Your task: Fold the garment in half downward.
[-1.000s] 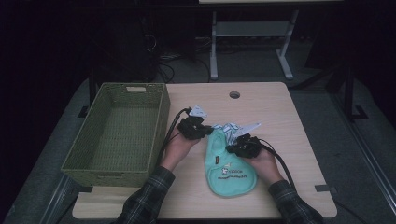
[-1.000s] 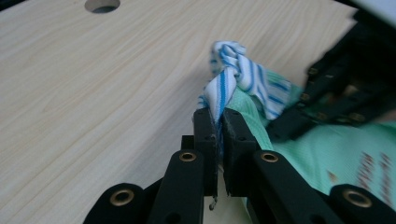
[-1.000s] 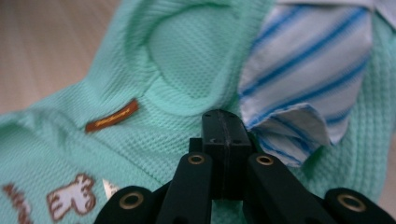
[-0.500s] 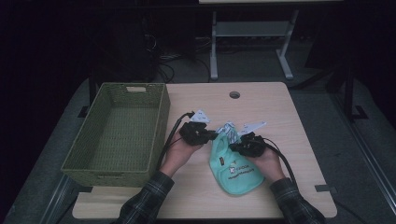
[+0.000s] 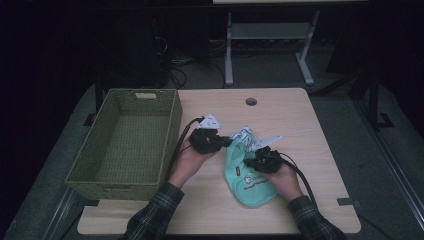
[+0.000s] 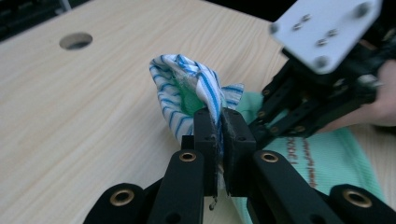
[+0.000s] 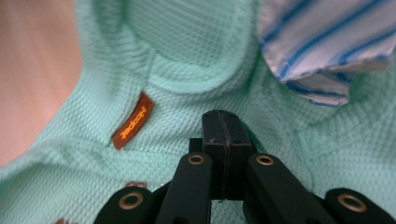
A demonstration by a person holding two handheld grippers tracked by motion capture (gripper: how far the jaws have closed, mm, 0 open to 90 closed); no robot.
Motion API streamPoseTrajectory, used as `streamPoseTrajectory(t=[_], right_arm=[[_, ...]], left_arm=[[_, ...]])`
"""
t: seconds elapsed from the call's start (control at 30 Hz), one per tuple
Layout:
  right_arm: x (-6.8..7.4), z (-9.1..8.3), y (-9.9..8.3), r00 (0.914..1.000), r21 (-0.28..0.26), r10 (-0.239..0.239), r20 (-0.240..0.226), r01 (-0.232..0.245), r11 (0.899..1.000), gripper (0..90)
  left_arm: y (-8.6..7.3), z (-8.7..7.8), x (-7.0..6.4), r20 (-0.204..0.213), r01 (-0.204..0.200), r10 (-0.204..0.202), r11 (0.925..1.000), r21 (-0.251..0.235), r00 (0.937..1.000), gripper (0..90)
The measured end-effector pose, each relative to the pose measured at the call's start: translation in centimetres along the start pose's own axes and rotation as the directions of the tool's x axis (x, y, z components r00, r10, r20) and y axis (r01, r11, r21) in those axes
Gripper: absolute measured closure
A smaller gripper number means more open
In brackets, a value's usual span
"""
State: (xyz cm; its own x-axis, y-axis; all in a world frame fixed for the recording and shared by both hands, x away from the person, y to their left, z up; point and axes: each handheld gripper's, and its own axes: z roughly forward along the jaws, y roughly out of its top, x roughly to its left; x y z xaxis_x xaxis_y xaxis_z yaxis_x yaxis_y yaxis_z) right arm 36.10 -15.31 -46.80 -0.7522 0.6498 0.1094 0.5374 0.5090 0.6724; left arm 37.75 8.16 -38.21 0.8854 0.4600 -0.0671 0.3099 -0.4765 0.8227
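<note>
A: Left gripper view: left gripper [image 6: 218, 140] clamped on striped trim [image 6: 196, 84] of mint bib [image 6: 327, 158].

B: Right gripper [image 7: 223, 135] closed, pinch unclear; bib near desk [image 5: 300, 115] front edge.

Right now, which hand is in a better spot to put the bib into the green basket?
Probably the left. The left tool is shut on the striped edge of the bib and sits right beside the basket. The right tool presses closed on the bib, farther from the basket.
</note>
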Motion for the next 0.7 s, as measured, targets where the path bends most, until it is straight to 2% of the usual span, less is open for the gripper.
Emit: streamPoseTrajectory(t=[0.1,0.2,0.37,0.5,0.7], right_arm=[[-0.5,0.5,0.4,0.9994,-0.022,0.011,0.033,-0.01,1.0,90.0],[-0.8,0.5,0.6,0.9987,-0.032,0.029,0.042,-0.028,0.999,90.0],[0.0,-3.1,-0.3,0.9997,-0.056,0.001,0.023,0.0,0.998,90.0],[0.6,-4.5,-2.4,0.9999,-0.015,-0.009,-0.006,0.009,1.0,90.0],[1.0,-4.5,-3.9,0.9998,0.048,-0.02,0.0,0.02,0.999,90.0]], left_arm=[[0.3,-0.2,-0.3,-0.006,-0.015,0.015,0.9999,-0.007,0.9999,85.5],[0.3,0.0,-0.4,-0.006,-0.031,0.031,0.9995,-0.002,0.9995,85.5],[0.2,0.1,-0.2,0.002,-0.027,0.027,0.9996,0.002,0.9996,85.4],[0.3,0.0,-0.3,0.01,-0.029,0.029,0.9995,-0.01,0.9995,85.4],[0.2,0.1,-0.3,0.02,-0.031,0.031,0.9995,-0.009,0.9993,85.5]])
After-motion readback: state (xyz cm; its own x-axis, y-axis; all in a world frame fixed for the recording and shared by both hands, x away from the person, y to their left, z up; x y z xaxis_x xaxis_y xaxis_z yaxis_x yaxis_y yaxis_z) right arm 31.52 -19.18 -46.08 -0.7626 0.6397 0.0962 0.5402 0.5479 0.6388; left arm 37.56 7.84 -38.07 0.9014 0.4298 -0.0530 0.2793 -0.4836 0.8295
